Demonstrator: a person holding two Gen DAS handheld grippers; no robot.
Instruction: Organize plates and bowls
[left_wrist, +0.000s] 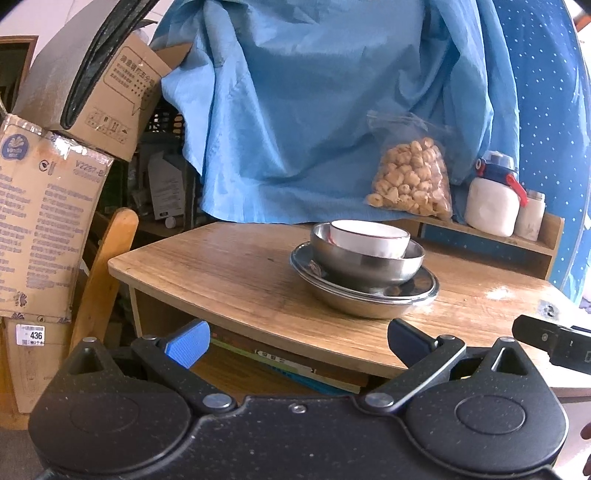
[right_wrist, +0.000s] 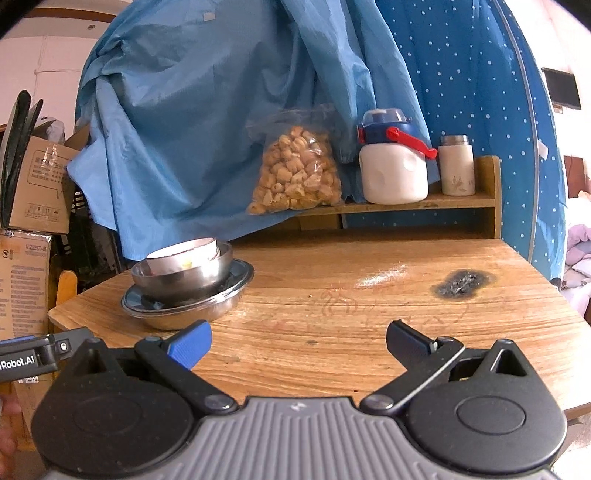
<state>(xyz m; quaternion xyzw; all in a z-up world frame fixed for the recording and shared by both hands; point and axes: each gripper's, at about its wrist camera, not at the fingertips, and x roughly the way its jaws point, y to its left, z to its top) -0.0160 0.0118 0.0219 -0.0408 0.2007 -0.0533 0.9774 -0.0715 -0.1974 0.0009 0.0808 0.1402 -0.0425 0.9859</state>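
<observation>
Here, the stack of dishes sits toward the left part of the wooden surface (right_wrist: 332, 302): a white bowl (left_wrist: 369, 238) with a thin dark rim line rests tilted inside a steel bowl (left_wrist: 365, 262), which in turn stands in a shallow steel plate (left_wrist: 364, 295) with a second steel dish nested just beneath it. In the right wrist view the same stack appears at the left, the white bowl (right_wrist: 183, 254) leaning against the wall of the steel bowl (right_wrist: 184, 277) above the steel plate (right_wrist: 184, 306). The left hand-held gripper (left_wrist: 295, 341) hangs in front of the surface's near edge, short of the stack, its jaws spread wide and holding nothing; the right hand-held gripper (right_wrist: 297, 343) hovers over the bare middle of the surface, well apart from the stack, likewise wide and empty. The wood shows a dark scorched patch (right_wrist: 461, 282) to the right and a pale powdery smear (right_wrist: 384, 275) near it. At the back a low wooden shelf (right_wrist: 443, 201) carries a clear bag of puffed snacks (right_wrist: 295, 173), a white bottle with a blue and red lid (right_wrist: 393, 166) and a small white flask (right_wrist: 457, 166). A plain blue cloth (right_wrist: 184, 110) drapes behind, beside a blue dotted fabric (right_wrist: 480, 92). Cardboard boxes (left_wrist: 40, 221) are piled at the left, beside a wooden chair back (left_wrist: 107, 269), and books (left_wrist: 295, 365) lie under the surface.
</observation>
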